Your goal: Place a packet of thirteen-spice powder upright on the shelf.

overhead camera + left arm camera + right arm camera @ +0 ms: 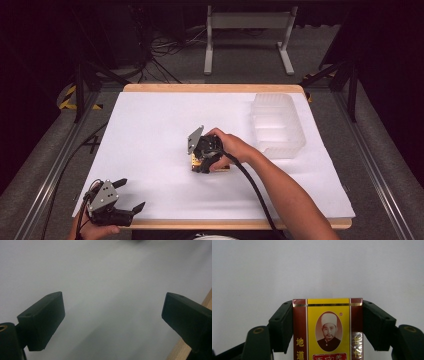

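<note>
The yellow and dark red box (pixel 328 330) sits between my right tongs (pixel 328 325), and I can see both black pads pressed flat against its two long sides, so the grip is clenched on it. Its printed face, with an oval portrait and gold characters down the red edges, is turned up toward the camera on those tongs. From the high view the box (pixel 212 165) lies near the middle of the white sheet (pixel 160 130) that covers the bench (pixel 215 88), with the right tongs (pixel 204 162) coming down on it from above and my right hand (pixel 232 147) wrapped round the body behind them. The black cable (pixel 255 190) trails back along that forearm.

A translucent plastic tub (pixel 277 122) stands well apart from the box, toward the far right corner of the sheet.

My left tongs (pixel 125 192) rest at the near left corner of the bench, released: the jaws stand wide apart over bare white sheet, with the wooden edge of the bench just beside one of them.
</note>
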The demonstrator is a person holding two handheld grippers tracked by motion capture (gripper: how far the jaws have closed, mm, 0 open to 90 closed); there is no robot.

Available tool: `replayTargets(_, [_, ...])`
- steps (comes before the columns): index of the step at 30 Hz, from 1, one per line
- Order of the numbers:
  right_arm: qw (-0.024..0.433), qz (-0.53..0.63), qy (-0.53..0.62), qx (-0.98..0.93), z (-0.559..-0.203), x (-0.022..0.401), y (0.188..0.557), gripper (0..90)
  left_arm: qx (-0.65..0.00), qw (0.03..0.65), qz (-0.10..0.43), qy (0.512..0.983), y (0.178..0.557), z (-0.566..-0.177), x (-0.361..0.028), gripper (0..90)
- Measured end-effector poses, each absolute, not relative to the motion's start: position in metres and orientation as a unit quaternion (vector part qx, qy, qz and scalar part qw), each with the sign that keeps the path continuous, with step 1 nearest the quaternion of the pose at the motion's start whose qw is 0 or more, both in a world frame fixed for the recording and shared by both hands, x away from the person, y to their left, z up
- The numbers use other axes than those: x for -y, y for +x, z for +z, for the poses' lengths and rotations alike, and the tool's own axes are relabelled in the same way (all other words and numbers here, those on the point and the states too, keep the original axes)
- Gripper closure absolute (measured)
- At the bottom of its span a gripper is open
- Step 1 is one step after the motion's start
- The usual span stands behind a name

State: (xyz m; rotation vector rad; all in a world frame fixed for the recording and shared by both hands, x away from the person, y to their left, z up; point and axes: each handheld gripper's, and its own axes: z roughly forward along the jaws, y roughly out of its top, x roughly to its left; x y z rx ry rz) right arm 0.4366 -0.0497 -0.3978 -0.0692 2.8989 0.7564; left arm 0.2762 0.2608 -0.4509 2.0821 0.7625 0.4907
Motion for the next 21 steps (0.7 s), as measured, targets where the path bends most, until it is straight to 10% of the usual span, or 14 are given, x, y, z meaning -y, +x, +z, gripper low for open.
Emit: replayTargets(21, [0.119,0.361,0.060,-0.923,-0.362,0.088,0.424,32.7,-0.293,0.436,0.193,0.829,0.289,-0.448,-0.256,5.4])
